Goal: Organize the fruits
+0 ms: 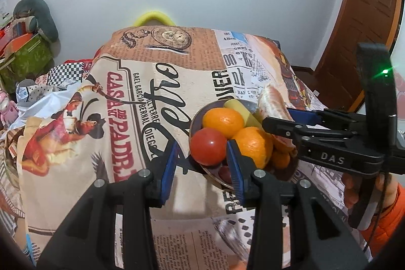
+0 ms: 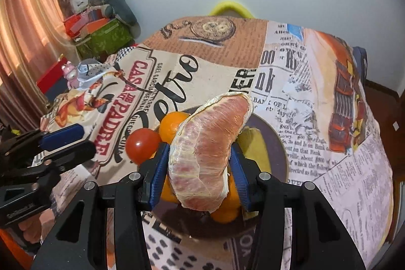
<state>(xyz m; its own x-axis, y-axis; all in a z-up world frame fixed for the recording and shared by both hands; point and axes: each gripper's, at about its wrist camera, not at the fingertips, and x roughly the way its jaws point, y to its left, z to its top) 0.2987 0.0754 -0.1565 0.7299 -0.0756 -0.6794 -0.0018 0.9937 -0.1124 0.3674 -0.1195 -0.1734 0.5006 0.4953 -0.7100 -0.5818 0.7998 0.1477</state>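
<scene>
A dark plate (image 1: 291, 170) on the printed tablecloth holds a red tomato (image 1: 208, 146), two oranges (image 1: 222, 121) (image 1: 253, 144) and a yellow fruit (image 1: 243, 113). My right gripper (image 2: 200, 168) is shut on a large peeled pink pomelo segment (image 2: 207, 153) and holds it above the plate (image 2: 281, 156). It also shows in the left wrist view (image 1: 274, 105), with the segment (image 1: 272, 100) over the plate's far right. My left gripper (image 1: 202, 163) is open and empty, just in front of the tomato at the plate's near left edge.
The table with the newspaper-print cloth (image 1: 141, 98) ends at a white wall. Boxes, bags and a grey cushion (image 1: 35, 17) pile up at the left. A wooden door (image 1: 367, 29) stands at the right. A yellow chair back (image 1: 154, 17) is behind the table.
</scene>
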